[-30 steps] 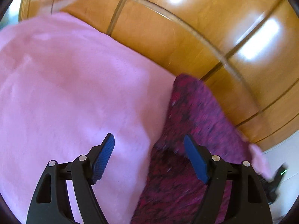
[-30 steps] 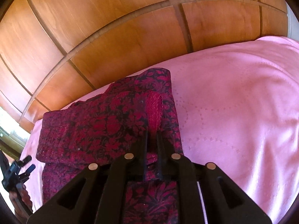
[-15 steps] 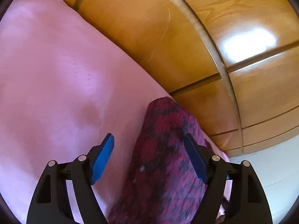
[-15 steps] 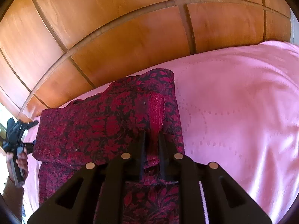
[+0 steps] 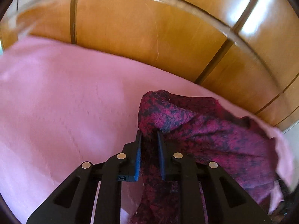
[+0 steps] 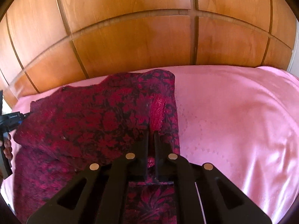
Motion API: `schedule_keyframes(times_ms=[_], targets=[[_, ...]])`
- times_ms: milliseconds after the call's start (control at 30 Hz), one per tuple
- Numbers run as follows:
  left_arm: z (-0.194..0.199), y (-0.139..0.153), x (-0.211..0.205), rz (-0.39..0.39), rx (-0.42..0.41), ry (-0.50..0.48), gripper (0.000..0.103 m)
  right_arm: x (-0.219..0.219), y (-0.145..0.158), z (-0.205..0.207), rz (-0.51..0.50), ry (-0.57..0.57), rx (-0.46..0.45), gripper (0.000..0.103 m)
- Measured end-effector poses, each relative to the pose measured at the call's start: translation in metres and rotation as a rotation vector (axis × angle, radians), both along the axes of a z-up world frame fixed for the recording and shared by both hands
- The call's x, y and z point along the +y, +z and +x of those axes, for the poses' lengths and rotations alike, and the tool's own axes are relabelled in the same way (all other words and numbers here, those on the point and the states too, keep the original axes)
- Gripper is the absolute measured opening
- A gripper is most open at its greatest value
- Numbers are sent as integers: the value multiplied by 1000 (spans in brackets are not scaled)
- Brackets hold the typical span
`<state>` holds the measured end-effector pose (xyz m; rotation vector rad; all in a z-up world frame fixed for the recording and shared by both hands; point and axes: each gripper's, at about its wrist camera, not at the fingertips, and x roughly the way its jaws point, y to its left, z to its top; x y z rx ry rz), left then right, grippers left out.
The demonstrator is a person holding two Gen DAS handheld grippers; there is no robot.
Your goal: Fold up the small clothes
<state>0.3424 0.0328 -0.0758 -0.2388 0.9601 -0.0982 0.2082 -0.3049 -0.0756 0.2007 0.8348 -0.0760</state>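
Here, left to right: person's hand (image 6: 6, 145), at the left edge of the right wrist view, holding the left gripper (image 5: 149, 132), jaws closing with a bunched fold of the garment between the blue pads (image 5: 138, 149); dark red floral garment (image 6: 89, 123), partly folded, lying on the pink bedspread (image 6: 233, 121) near its left end, just below the wooden panelled headboard (image 6: 140, 43); right gripper (image 6: 151, 130), jaws drawn together and clamped on the garment's right edge; bare pink bedspread to the right.
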Motion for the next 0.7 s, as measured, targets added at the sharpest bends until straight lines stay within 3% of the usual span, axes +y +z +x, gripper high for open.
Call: schedule_keyframes(times_ms=[67,200,300,433,600,700], targets=[[-4,10,-9,59,-14,21,17,-5,2,1,30,-13,8,9],[-40,43,-14,78,-138,37,17,-11,22,-9,25,-41,-26,36],[-73,57,-25,55,-216,-56,29,-5,47,-20,20,-34,-103,43],[-88,39,-39,78,-182,-134,41,29,58,-18,27,84,-122,49],[-94,12,-43,137,-134,-132,41,63,21,1,-40,138,3,50],[-98,9,-48,173,-146,-130,41,65,8,2,-57,130,-8,50]])
